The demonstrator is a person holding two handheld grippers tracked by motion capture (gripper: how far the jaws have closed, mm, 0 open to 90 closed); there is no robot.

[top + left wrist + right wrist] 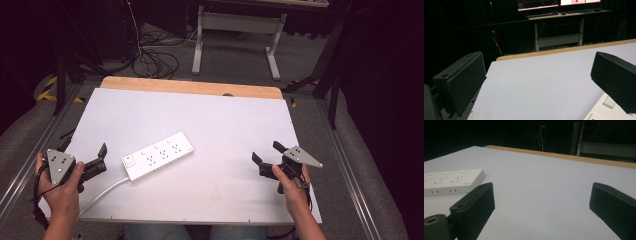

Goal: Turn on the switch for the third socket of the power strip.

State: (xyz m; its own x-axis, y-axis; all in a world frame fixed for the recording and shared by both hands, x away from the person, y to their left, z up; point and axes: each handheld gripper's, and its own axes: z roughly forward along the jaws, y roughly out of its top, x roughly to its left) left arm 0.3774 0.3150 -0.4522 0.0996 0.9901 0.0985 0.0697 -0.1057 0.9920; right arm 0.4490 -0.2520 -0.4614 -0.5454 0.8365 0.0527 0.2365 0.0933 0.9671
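The table (210, 200) carried a white power strip (158, 155) near its middle, lying at a slant, its cord (102, 194) trailing off toward the person. Left of the strip, just beside its switch end, the left gripper (104, 156) hovered with jaws spread wide, gripping nothing. Well to the strip's right, the right gripper (267, 152) was likewise agape and empty.

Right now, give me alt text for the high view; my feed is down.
A white power strip lies slantwise on the white table, its cable running toward the near edge. The open left gripper sits just beside its switch end; the open right gripper stands farther off.
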